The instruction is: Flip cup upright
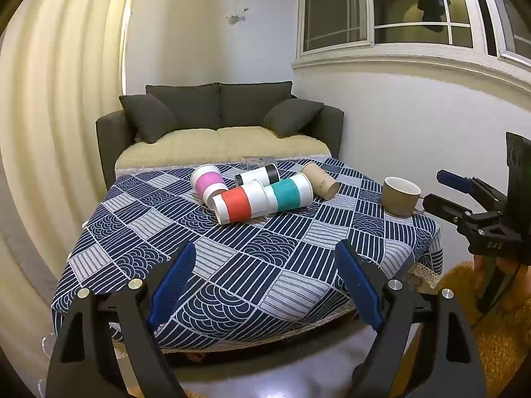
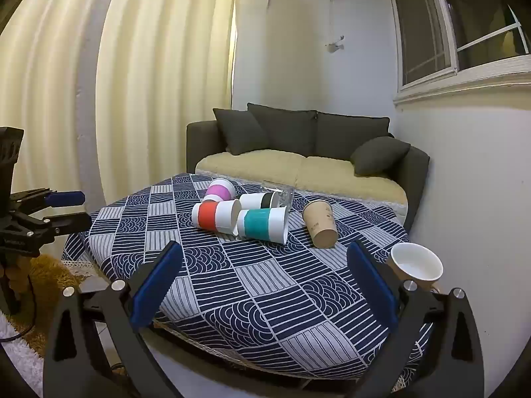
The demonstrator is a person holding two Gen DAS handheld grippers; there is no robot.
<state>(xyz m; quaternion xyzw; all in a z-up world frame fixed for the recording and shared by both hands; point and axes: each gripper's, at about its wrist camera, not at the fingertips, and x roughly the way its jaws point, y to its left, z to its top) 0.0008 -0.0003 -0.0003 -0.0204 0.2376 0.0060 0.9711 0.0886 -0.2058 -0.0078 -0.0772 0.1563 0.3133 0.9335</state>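
Several paper cups lie on their sides on the blue patterned tablecloth (image 1: 232, 265): a red-banded cup (image 1: 237, 205), a teal-banded cup (image 1: 288, 194), a pink-banded cup (image 1: 207, 180), a black-banded cup (image 1: 259, 175) and a plain brown cup (image 1: 320, 179). They also show in the right wrist view: red (image 2: 215, 215), teal (image 2: 264, 224), brown (image 2: 320, 227). A brown mug (image 1: 400, 195) stands upright at the table's right edge, and shows in the right wrist view (image 2: 416, 265). My left gripper (image 1: 265, 285) is open and empty over the near edge. My right gripper (image 2: 265, 295) is open and empty, beside the mug.
A dark sofa (image 1: 219, 122) with cushions stands behind the table. A clear plastic container (image 2: 278, 192) sits at the table's far edge. A curtain (image 2: 116, 83) hangs on the left, a window (image 1: 381, 10) at the upper right. A shaggy rug (image 2: 46, 272) lies on the floor.
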